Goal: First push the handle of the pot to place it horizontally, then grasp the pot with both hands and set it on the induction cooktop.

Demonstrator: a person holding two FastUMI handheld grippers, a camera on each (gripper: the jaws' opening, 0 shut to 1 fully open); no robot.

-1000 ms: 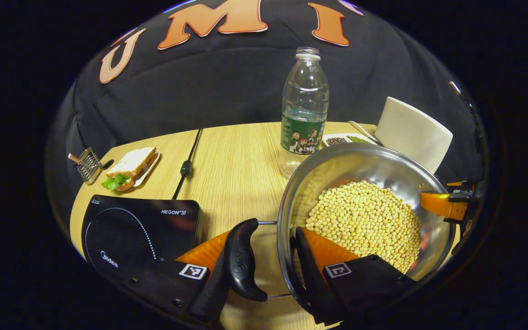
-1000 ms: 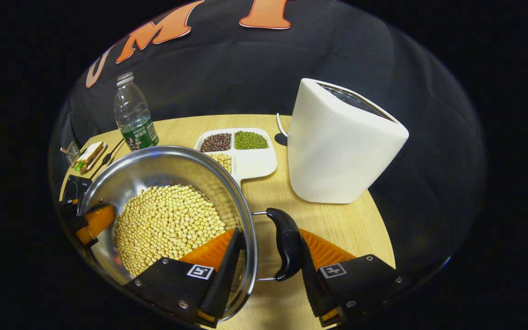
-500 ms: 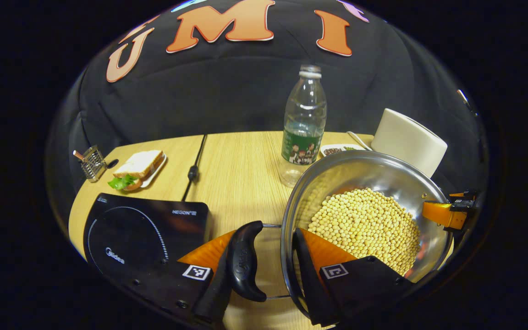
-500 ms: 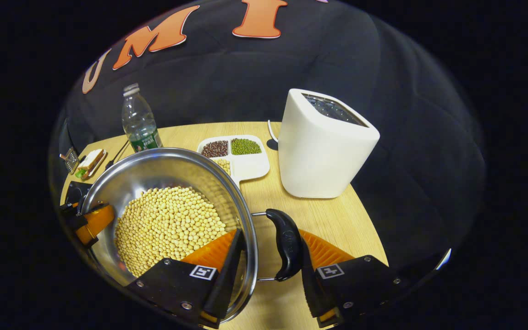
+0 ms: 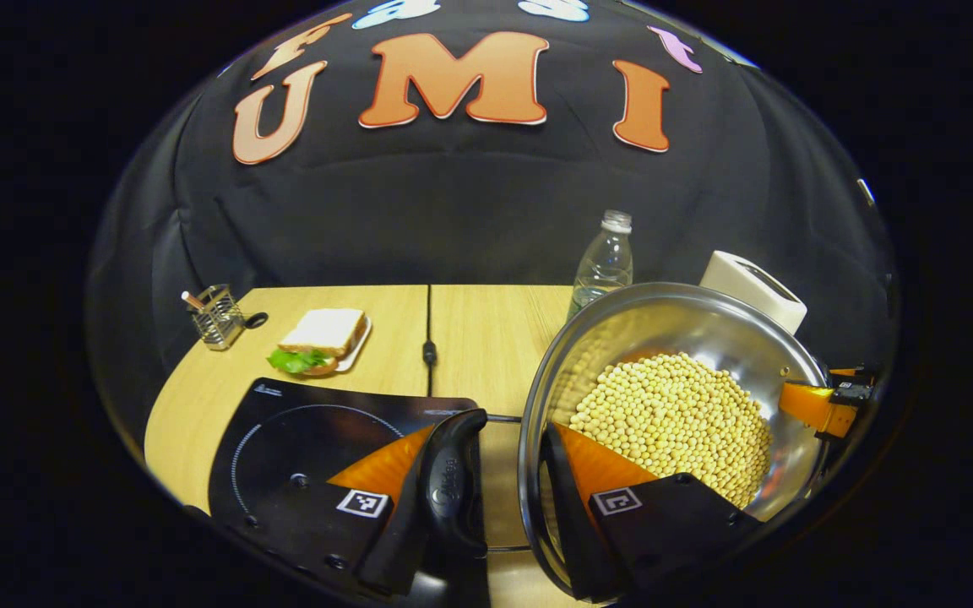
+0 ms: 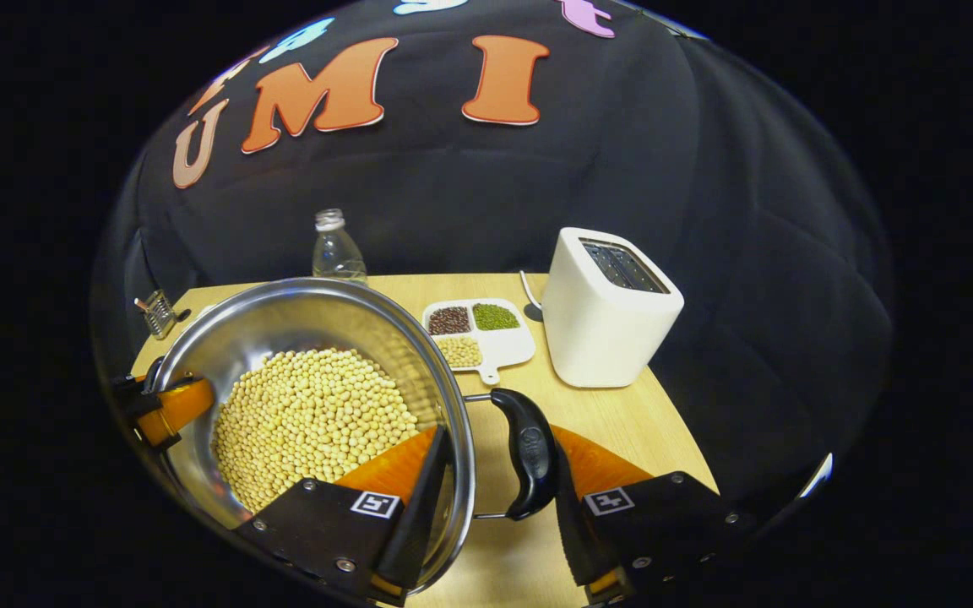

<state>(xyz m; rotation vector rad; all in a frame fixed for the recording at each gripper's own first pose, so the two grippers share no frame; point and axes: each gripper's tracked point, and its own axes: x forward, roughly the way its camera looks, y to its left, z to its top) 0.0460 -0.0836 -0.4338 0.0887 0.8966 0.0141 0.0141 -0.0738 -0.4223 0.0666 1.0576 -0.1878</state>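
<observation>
Shiny steel pot of yellow soybeans [image 5: 689, 338] held w/ left gripper [image 5: 499, 507] & right gripper [image 6: 495, 498], each clamped on rim + black handle; black induction cooktop [image 5: 309, 431] just beside; clear plastic bottle [image 5: 603, 262], white toaster [image 6: 609, 317] behind

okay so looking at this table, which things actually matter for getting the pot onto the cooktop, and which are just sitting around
In the job:
pot of soybeans
its two side handles
induction cooktop
left gripper
right gripper

Lying about:
sandwich on a plate
water bottle
toaster
divided dish of beans
wire holder
</observation>
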